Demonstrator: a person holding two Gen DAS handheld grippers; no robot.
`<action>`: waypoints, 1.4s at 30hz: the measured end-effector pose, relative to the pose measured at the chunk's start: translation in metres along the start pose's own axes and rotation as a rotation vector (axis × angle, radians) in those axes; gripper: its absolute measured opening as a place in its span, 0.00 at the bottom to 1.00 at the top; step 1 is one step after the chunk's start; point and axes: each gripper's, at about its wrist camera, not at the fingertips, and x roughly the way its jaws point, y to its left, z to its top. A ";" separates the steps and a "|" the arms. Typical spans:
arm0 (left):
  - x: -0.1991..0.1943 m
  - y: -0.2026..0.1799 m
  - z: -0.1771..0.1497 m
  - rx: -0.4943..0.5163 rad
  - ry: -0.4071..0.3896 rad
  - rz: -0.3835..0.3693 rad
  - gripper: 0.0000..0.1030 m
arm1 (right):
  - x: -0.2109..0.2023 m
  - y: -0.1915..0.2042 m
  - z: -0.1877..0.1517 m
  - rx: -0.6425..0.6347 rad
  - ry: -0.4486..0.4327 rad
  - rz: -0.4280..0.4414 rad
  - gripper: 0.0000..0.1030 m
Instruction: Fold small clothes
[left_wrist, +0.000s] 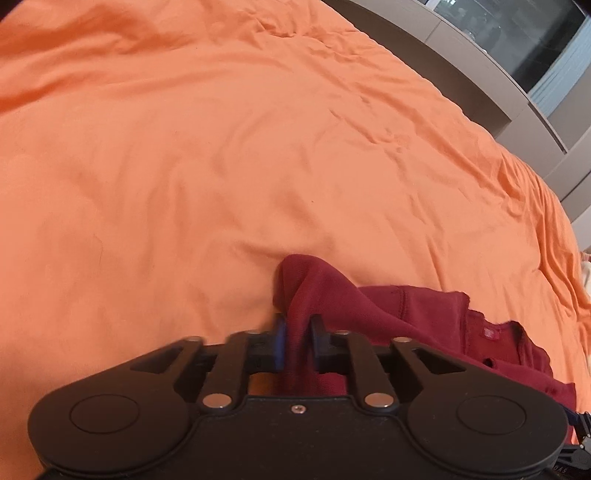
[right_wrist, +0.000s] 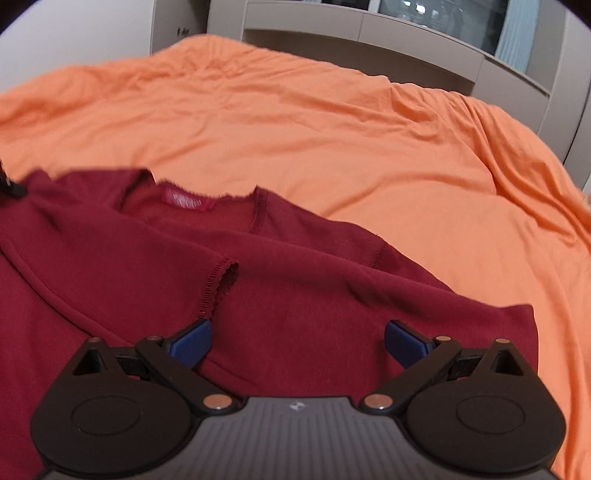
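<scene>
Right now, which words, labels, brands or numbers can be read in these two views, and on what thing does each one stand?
Neck label of the dark red shirt: pale lettering, too blurred to read.
Same label, left wrist view: too small to read.
Small pale emblem on the right gripper's body: a mark, no letters.
Nothing else bears text.

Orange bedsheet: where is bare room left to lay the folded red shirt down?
The orange bedsheet is bare beyond the red shirt's collar, up to the grey cabinet, and to the shirt's right. In the left wrist view it is bare ahead and left of the left gripper. Crowded only at the near edge, where the shirt lies.
</scene>
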 end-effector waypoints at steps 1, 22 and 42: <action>-0.006 -0.001 0.000 0.010 -0.005 0.012 0.30 | -0.008 -0.003 0.000 0.015 -0.012 0.017 0.99; -0.212 -0.088 -0.168 0.282 -0.173 -0.047 0.99 | -0.266 0.006 -0.104 -0.079 -0.165 0.093 1.00; -0.269 -0.135 -0.328 0.465 -0.096 -0.038 0.99 | -0.323 0.081 -0.232 -0.420 -0.092 0.052 1.00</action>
